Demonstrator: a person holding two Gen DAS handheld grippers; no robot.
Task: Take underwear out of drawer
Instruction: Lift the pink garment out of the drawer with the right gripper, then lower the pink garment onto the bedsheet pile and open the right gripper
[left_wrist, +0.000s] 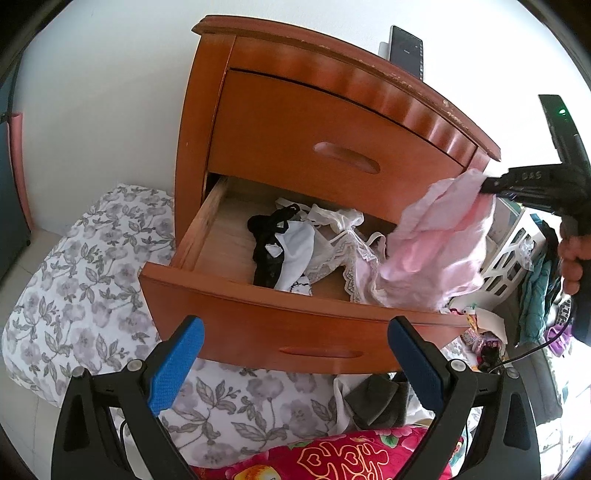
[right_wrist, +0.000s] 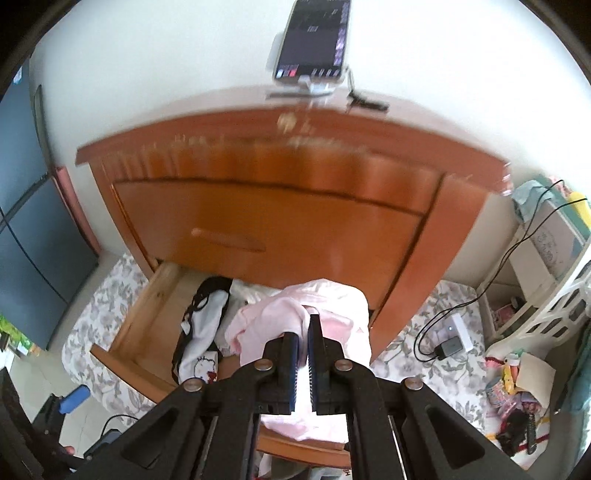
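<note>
The right gripper (right_wrist: 303, 328) has its fingers clenched on pink underwear (left_wrist: 439, 243) lifted above the open drawer (left_wrist: 236, 295). The left gripper (left_wrist: 295, 363) hangs near, fingers spread wide, touching nothing.

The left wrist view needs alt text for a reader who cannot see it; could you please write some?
The right gripper lifts pink underwear above the open lower drawer of a wooden nightstand. The left gripper is open, empty, before the drawer front.
</note>
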